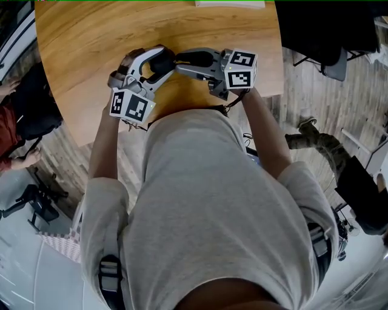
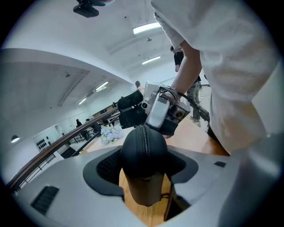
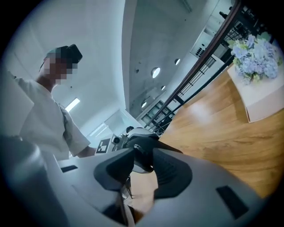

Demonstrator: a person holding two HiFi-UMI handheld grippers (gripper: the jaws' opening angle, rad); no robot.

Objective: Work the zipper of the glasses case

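Bright ceiling strip lights [image 2: 146, 28] overhead, fisheye warp w/ dark corners.

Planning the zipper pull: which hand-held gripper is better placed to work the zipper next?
Right, probably. The left hand-held gripper is clamped on the glasses case, steadying it; the right hand-held gripper faces it with jaws apart.

A: Zipper pull?
B: Can't tell. Head view: glasses case [image 1: 163, 60] mostly hidden btw left gripper [image 1: 159, 66] & right gripper [image 1: 180, 60].
A: Right gripper view?
B: Case end at jaw tips; pull too small/dark to pick out.
A: Else?
B: Torso hides table [image 1: 91, 36] near edge; white obj [image 1: 230, 3] cut off at top.
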